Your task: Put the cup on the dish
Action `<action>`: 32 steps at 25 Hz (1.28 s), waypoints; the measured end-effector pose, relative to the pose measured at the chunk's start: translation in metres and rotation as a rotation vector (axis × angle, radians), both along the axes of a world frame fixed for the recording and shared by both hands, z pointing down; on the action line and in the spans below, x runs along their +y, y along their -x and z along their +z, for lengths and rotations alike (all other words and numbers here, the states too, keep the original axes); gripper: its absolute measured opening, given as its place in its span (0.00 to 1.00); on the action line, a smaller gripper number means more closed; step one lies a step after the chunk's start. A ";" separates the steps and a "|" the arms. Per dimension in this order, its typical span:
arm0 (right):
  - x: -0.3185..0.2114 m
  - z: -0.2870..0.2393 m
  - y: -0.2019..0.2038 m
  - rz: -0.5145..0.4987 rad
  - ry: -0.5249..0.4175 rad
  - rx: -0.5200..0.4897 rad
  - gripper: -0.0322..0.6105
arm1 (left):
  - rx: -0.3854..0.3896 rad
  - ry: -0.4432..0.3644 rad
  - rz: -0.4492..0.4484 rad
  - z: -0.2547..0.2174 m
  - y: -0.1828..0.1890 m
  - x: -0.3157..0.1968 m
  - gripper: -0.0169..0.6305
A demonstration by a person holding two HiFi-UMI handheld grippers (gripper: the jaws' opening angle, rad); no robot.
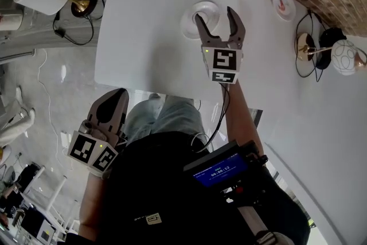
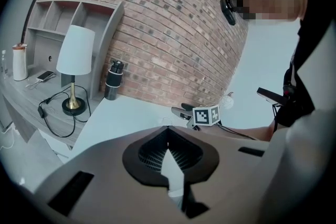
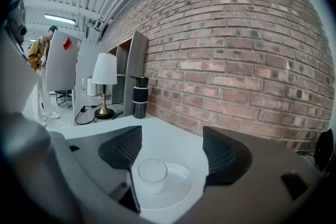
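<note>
Both ribbed jaws of the right gripper [image 1: 215,16] stand wide apart, holding nothing, above the smooth white table [image 1: 143,37]. Below and between them lies the round, glossy white dish [image 3: 178,194]. The small clear cup [image 3: 152,171] stands upright on it, nearer the left jaw, so the task looks done. The left gripper [image 1: 112,103] is closed, empty and parked off the table's edge, apparently unneeded.

Clear cup [image 3: 152,170]; white dish [image 3: 177,190]; white table [image 1: 143,31]; red-brown brick wall [image 3: 236,60].

Bright, even daylight; fisheye-warped edges.
</note>
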State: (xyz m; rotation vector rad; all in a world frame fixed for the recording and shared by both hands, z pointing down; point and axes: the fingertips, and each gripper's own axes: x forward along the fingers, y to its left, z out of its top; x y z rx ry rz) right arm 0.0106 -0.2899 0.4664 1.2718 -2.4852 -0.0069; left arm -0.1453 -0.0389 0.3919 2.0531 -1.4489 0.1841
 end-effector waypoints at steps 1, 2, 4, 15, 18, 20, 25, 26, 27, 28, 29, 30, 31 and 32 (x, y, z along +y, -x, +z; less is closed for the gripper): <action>0.002 -0.008 -0.002 0.006 -0.010 -0.003 0.59 | 0.005 -0.008 0.003 -0.002 0.000 0.000 0.03; 0.004 -0.015 -0.004 0.011 -0.019 -0.007 0.59 | 0.012 -0.016 0.006 -0.004 -0.001 0.001 0.03; 0.010 -0.027 -0.007 0.019 -0.025 -0.014 0.59 | 0.024 -0.027 0.012 -0.006 -0.001 0.002 0.03; 0.054 -0.093 -0.019 0.059 -0.058 -0.061 0.59 | 0.063 -0.100 0.079 -0.026 -0.003 0.009 0.03; 0.069 -0.115 -0.018 0.057 -0.060 -0.091 0.59 | 0.072 -0.125 0.098 -0.034 -0.002 0.007 0.03; 0.079 -0.131 -0.018 0.062 -0.069 -0.110 0.59 | 0.080 -0.146 0.116 -0.039 -0.001 0.005 0.03; 0.110 -0.165 -0.023 0.106 -0.086 -0.160 0.59 | 0.120 -0.192 0.194 -0.047 -0.005 0.003 0.03; 0.115 -0.171 -0.023 0.116 -0.087 -0.174 0.59 | 0.125 -0.199 0.207 -0.049 -0.005 0.001 0.03; 0.121 -0.177 -0.022 0.125 -0.089 -0.188 0.59 | 0.133 -0.205 0.218 -0.052 -0.004 -0.001 0.03; 0.126 -0.182 -0.022 0.133 -0.089 -0.202 0.59 | 0.141 -0.210 0.228 -0.054 -0.004 -0.003 0.03; 0.132 -0.186 -0.022 0.140 -0.087 -0.215 0.59 | 0.148 -0.216 0.239 -0.057 -0.004 -0.004 0.03; 0.138 -0.190 -0.023 0.146 -0.085 -0.229 0.59 | 0.154 -0.222 0.249 -0.060 -0.006 -0.004 0.03; 0.145 -0.194 -0.024 0.151 -0.083 -0.242 0.59 | 0.158 -0.226 0.261 -0.063 -0.008 -0.005 0.03; 0.151 -0.198 -0.026 0.156 -0.082 -0.254 0.59 | 0.164 -0.229 0.272 -0.065 -0.010 -0.005 0.03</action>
